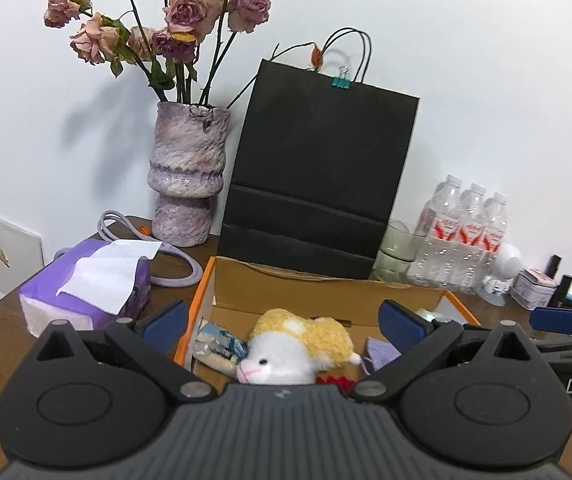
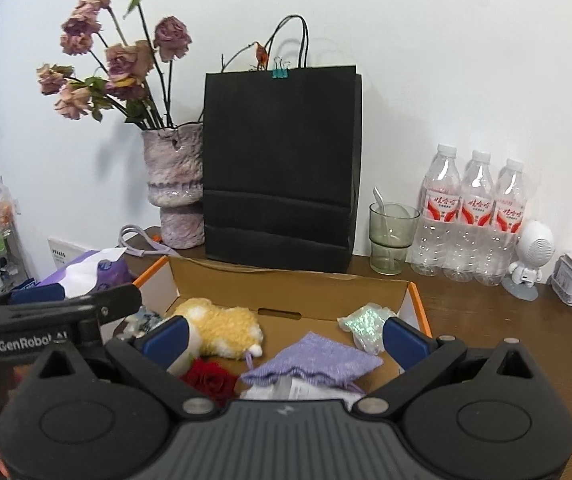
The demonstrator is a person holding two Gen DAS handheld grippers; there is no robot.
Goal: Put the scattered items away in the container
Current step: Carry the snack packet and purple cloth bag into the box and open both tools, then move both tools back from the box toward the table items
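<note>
While over the box (image 2: pixel 325 292), both claws gape wide, empty

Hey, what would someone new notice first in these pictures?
Probably the tall black paper bag standing against the wall behind the cardboard box, with wilted roses in a mottled vase to its left. Inside the box, a white and yellow plush toy lies between the open left gripper fingers.

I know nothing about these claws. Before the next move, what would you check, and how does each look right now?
1. Left claw empty: ok, open.
2. Right claw empty: ok, open.
3. Open brown cardboard box reachable: ok, directly below both.
4. Yellow-and-white plush toy inside box: ok.
5. Lilac knitted pouch inside box: ok.
6. Anything scattered left on the wooden table: cannot tell.
</note>
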